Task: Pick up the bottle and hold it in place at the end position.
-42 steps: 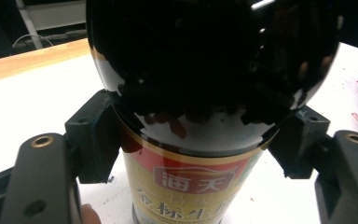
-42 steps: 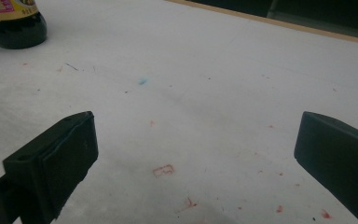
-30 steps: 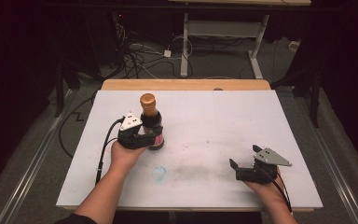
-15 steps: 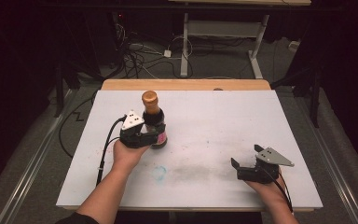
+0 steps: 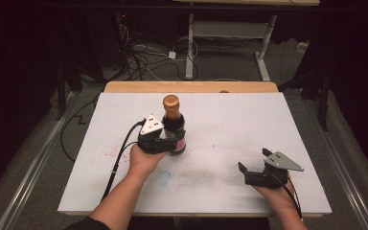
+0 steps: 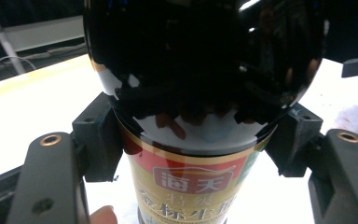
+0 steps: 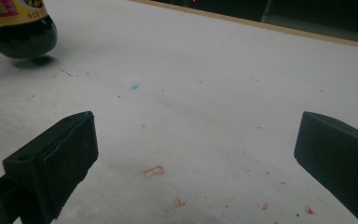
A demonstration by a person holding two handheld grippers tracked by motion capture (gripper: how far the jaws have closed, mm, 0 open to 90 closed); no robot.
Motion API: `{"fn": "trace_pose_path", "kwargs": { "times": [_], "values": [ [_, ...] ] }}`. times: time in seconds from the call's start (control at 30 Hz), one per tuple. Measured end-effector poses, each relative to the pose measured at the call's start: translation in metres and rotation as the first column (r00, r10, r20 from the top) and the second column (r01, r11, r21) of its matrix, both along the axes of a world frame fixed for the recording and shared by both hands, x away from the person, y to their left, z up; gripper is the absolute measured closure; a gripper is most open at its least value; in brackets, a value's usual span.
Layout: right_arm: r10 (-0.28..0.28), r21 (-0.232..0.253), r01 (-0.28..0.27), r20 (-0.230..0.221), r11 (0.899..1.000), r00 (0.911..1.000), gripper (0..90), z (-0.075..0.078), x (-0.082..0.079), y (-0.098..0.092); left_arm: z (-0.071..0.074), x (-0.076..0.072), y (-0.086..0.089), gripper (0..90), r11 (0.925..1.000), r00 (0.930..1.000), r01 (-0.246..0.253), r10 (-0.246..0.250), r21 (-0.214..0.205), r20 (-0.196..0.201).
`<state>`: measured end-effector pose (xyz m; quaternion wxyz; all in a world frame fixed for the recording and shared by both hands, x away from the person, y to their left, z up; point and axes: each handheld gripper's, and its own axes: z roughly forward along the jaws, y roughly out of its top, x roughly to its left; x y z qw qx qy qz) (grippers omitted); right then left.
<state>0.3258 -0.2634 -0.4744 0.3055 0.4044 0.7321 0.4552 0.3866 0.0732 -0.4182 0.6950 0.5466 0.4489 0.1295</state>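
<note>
A dark glass bottle (image 5: 174, 125) with a brown cap and a red and gold label stands upright on the left half of the white table (image 5: 235, 120). My left gripper (image 5: 172, 143) is shut on its lower body. In the left gripper view the black pads (image 6: 98, 137) press on both sides of the bottle (image 6: 200, 93), just above the label. The right gripper view has the bottle's base (image 7: 18, 35) at the top left, a shadow under it. My right gripper (image 5: 255, 160) rests near the front right of the table, its jaws open wide with bare table between them (image 7: 196, 149).
The white table top carries faint red and blue marks (image 7: 154, 171). A wooden strip (image 5: 191, 86) runs along its far edge. Beyond it are cables on the floor (image 5: 143, 57) and the legs of another table (image 5: 263, 48). A black cable (image 5: 120, 158) trails from the left gripper.
My left gripper has carried the bottle a little to the right, still upright. The right gripper has stayed where it was.
</note>
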Motion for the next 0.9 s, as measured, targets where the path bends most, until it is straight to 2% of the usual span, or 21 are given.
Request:
{"fn": "trace_pose_path", "kwargs": {
  "times": [0.27,0.3,0.33,0.37,0.4,0.43,0.47,0.53,0.57,0.6,0.63,0.67,0.7,0.73,0.77,0.9],
  "values": [
    [-0.001,0.001,0.001,0.003,1.0,1.0,0.7,0.0,0.0,-0.001,-0.003,-0.004,-0.021,28.9,0.9993,0.9993,0.037,-0.037,0.003,-0.005],
    [0.0,0.001,0.0,0.002,1.0,1.0,0.7,0.0,0.0,-0.001,-0.004,-0.005,-0.023,28.9,0.9992,0.9992,0.04,-0.04,0.007,-0.002],
    [0.001,0.001,-0.001,0.003,1.0,1.0,0.7,0.0,0.0,-0.001,-0.006,-0.005,-0.026,28.9,0.9986,0.999,0.043,-0.043,0.031,-0.01],
    [0.0,0.001,0.0,0.002,1.0,1.0,0.7,0.0,0.0,-0.002,-0.005,-0.004,-0.031,28.9,0.9993,0.9993,0.037,-0.037,-0.006,-0.006],
    [-0.001,0.002,0.001,0.002,1.0,1.0,0.7,0.0,0.0,-0.002,-0.006,-0.006,-0.03,28.9,0.9979,0.9982,0.06,-0.059,0.026,-0.008],
    [-0.003,0.005,0.003,0.002,1.0,1.0,0.7,0.0,0.0,-0.002,-0.008,-0.006,-0.027,28.9,0.9924,0.9976,0.069,-0.068,0.102,-0.01],
    [-0.004,0.008,0.004,0.0,1.0,1.0,0.7,0.0,-0.001,-0.002,-0.009,-0.008,-0.028,28.9,0.9923,0.9969,0.073,-0.07,0.1,-0.036],
    [-0.005,0.008,0.005,0.001,1.0,1.0,0.7,0.001,-0.001,-0.002,-0.01,-0.006,-0.031,28.9,0.9888,0.9947,0.102,-0.102,0.109,-0.012],
    [-0.004,0.008,0.004,0.001,1.0,1.0,0.7,0.0,-0.001,-0.002,-0.01,-0.008,-0.032,28.9,0.9888,0.9939,0.108,-0.106,0.102,-0.029],
    [-0.004,0.008,0.004,0.001,1.0,1.0,0.7,0.0,-0.001,-0.002,-0.011,-0.008,-0.032,28.9,0.9852,0.9929,0.118,-0.115,0.124,-0.03],
    [-0.004,0.007,0.004,0.001,1.0,1.0,0.7,0.0,-0.001,-0.002,-0.011,-0.008,-0.032,28.8,0.9852,0.9929,0.118,-0.115,0.124,-0.03],
    [-0.004,0.007,0.004,0.001,1.0,1.0,0.7,0.001,-0.001,-0.002,-0.012,-0.007,-0.034,28.9,0.9888,0.9962,0.087,-0.086,0.122,-0.012],
    [-0.003,0.007,0.003,0.002,1.0,1.0,0.7,0.001,-0.001,-0.002,-0.012,-0.007,-0.034,28.8,0.9888,0.9962,0.087,-0.086,0.122,-0.012],
    [-0.001,0.006,0.001,0.004,1.0,1.0,0.7,0.001,-0.001,-0.002,-0.011,-0.007,-0.041,28.8,0.9962,0.9968,0.08,-0.08,0.034,-0.01],
    [-0.001,0.006,0.001,0.003,1.0,1.0,0.7,0.001,-0.001,-0.002,-0.014,-0.007,-0.037,28.8,0.9896,0.9963,0.086,-0.085,0.115,-0.012],
    [0.002,0.006,-0.002,0.003,1.0,1.0,0.7,0.001,-0.001,-0.002,-0.015,-0.007,-0.038,28.7,0.9867,0.9953,0.097,-0.096,0.131,-0.013]
  ]
}}
